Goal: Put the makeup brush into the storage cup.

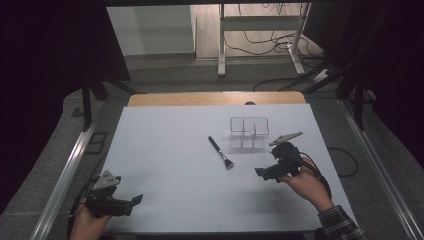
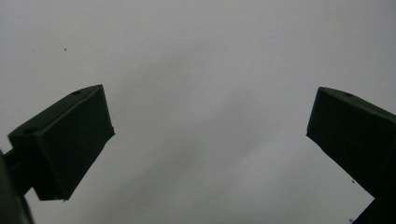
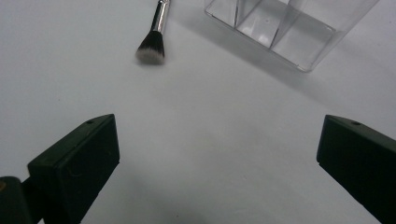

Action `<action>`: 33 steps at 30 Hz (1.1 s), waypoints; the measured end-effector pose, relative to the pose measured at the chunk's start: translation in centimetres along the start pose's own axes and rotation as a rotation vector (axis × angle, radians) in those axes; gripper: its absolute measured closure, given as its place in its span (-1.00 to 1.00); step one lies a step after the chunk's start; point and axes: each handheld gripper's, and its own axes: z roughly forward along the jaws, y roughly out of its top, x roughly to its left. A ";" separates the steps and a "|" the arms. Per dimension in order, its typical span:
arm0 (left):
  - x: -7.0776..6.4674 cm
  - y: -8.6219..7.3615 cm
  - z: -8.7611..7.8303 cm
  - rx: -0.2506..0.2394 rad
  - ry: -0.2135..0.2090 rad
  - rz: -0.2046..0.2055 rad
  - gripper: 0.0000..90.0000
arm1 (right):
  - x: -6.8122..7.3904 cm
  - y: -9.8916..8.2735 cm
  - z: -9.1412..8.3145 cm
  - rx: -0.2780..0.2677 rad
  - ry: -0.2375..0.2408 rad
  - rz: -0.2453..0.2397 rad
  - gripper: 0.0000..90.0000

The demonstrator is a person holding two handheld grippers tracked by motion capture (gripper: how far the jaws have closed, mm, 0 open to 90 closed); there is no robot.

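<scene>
My right claw (image 1: 261, 173) hangs released nr the bench's (image 1: 165, 150) right edge, jaws wide, brush (image 1: 221, 152) mid-bench beside the organizer (image 1: 249, 132). Left claw (image 1: 136, 199) released too, nr front-left corner.

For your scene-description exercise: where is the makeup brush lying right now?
In the high view the makeup brush lies flat on the white table, right of centre, just left of the clear organizer and ahead of the open right gripper.
</scene>
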 end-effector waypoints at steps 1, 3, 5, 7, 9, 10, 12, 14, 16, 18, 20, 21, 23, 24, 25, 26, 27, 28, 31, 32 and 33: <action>0.0 0.0 0.0 0.000 0.000 0.000 -0.99 | 0.0 0.1 0.1 0.002 0.000 0.002 -1.00; 0.0 0.0 0.0 0.000 -0.001 -0.001 -0.99 | 0.0 0.4 0.2 0.002 0.003 0.003 -1.00; 0.0 0.0 0.0 0.001 -0.001 -0.001 -0.99 | -0.1 0.7 0.4 0.003 0.006 0.010 -1.00; 0.0 0.0 0.0 0.001 -0.001 -0.001 -0.99 | 0.0 1.0 0.6 0.008 0.007 0.009 -1.00; 0.0 0.0 0.0 0.001 -0.002 -0.001 -0.99 | 0.0 1.3 0.8 0.010 0.006 0.009 -1.00; 0.0 0.0 0.0 0.001 -0.002 -0.002 -0.99 | 0.0 1.4 0.9 0.009 0.005 0.012 -1.00; 0.0 0.0 0.0 0.000 -0.002 -0.002 -0.99 | 0.1 1.6 1.2 0.014 0.010 0.015 -1.00; 0.0 0.0 0.0 0.000 -0.002 -0.002 -0.99 | 0.2 1.8 1.3 0.021 0.007 0.012 -1.00; 0.0 0.0 0.0 -0.001 -0.002 -0.002 -0.99 | 0.2 2.0 1.5 0.025 0.013 0.010 -1.00; 0.0 0.0 0.0 -0.001 -0.002 -0.002 -0.99 | 0.2 2.1 1.6 0.027 0.013 0.006 -1.00; 0.0 0.0 0.0 0.000 -0.003 -0.001 -0.99 | 0.3 2.3 1.7 0.029 0.011 0.004 -1.00; 0.0 0.0 0.0 0.000 -0.003 -0.001 -0.99 | 0.3 2.4 1.8 0.030 0.012 0.004 -1.00; 0.0 0.0 0.0 0.000 -0.003 -0.001 -0.99 | 0.3 2.6 1.9 0.031 0.013 0.004 -1.00; 0.0 0.0 0.0 0.000 -0.004 -0.001 -0.99 | 0.3 2.7 1.9 0.031 0.019 0.000 -1.00; 0.0 0.0 0.0 0.000 -0.004 -0.001 -0.99 | 0.4 2.8 2.0 0.030 0.025 0.000 -1.00; 0.0 0.0 0.0 0.000 -0.005 -0.001 -0.99 | 0.4 3.0 2.1 0.031 0.029 -0.005 -1.00; 0.0 0.0 0.0 0.000 -0.005 -0.001 -0.99 | 0.5 3.1 2.2 0.033 0.025 -0.008 -1.00; 0.0 0.0 0.0 -0.001 -0.005 -0.001 -0.99 | 0.6 3.2 2.3 0.036 0.026 -0.005 -1.00; 0.1 0.0 0.0 -0.001 -0.006 -0.002 -0.99 | 0.7 3.6 2.7 0.039 0.029 -0.013 -1.00; 0.1 0.0 0.0 -0.003 -0.005 -0.002 -0.99 | 0.8 3.8 2.8 0.039 0.031 -0.015 -1.00; 0.1 0.0 0.0 -0.001 -0.005 -0.001 -0.99 | 0.9 3.9 2.9 0.038 0.032 -0.014 -1.00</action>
